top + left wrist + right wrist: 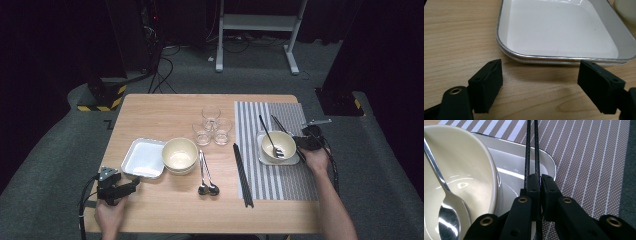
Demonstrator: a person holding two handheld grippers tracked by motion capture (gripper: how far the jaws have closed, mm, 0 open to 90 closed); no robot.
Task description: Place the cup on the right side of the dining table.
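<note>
**Station status: right gripper clamped on chopsticks at the placemat**

I read the work surface as a light wooden table (165, 107) with a grey-and-white striped woven placemat (280, 182) along its right edge. The table stands on grey carpet (45, 165); a white metal frame (257, 22) and loose cables sit beyond the far edge, and a black base with yellow-black hazard tape (102, 97) lies off the far left corner.

My right gripper (540, 181) has its jaws pressed together on a pair of thin black chopsticks (532, 150), which run away from the jaws over the placemat, just beside the right rim of a white square plate (544, 162). That plate sits near the placemat's right edge and carries a cream ceramic bowl (461, 167) holding a steel spoon (447, 217).

My left gripper (540, 85) rests near the table's near left corner, jaws wide apart with nothing between them, just short of a second white square plate with a metallic rim (564, 35).

At mid-table I see another cream bowl (179, 154), two steel spoons (206, 177) and three clear glass tumblers (212, 127). A second pair of black chopsticks (243, 175) lies along the placemat's left edge.
</note>
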